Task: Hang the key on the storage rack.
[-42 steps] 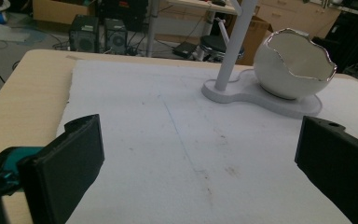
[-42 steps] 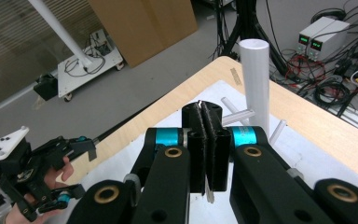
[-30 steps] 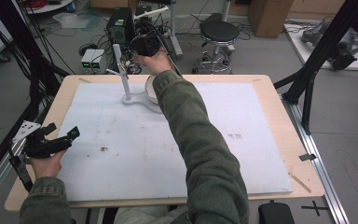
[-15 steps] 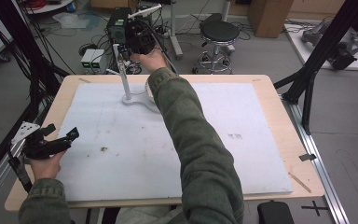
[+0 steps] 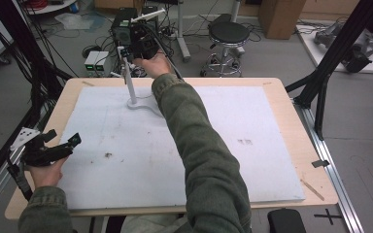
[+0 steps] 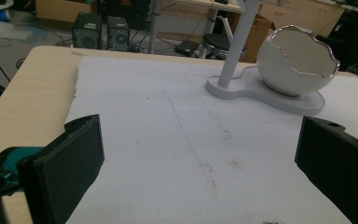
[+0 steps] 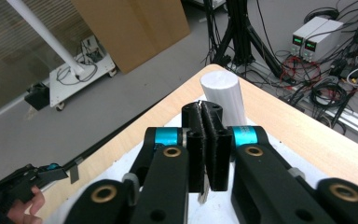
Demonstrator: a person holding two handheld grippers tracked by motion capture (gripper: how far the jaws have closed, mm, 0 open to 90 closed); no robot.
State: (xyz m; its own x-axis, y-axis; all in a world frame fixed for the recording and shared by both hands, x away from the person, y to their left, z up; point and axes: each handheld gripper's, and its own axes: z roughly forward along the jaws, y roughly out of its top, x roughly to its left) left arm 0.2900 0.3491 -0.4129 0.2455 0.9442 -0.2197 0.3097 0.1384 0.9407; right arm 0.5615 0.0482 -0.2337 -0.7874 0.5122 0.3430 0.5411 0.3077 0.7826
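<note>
A white stand with a thin post (image 5: 130, 82) rises from a flat base (image 5: 141, 104) at the far middle of the white mat. In the left gripper view its egg-shaped bowl (image 6: 298, 63) sits on the base (image 6: 256, 93) beside the post (image 6: 235, 46). My right gripper (image 5: 132, 47) is held high at the post's top, beyond the table's far edge. Its jaws are shut (image 7: 203, 109), the round post top (image 7: 220, 91) just past their tips, and I can make out nothing held. My left gripper (image 5: 63, 138) rests at the near left edge, open and empty (image 6: 198, 135).
The white mat (image 5: 223, 145) covers most of the wooden table (image 5: 291, 111). Small dark specks (image 5: 108, 155) lie on it near the left gripper. Past the far edge the floor holds cables, power supplies (image 5: 96, 60), a stool (image 5: 228, 34) and black frame legs.
The right gripper has shifted slightly left at the top of the post, and the forearm now covers the bowl in the high view. The left gripper has stayed put.
</note>
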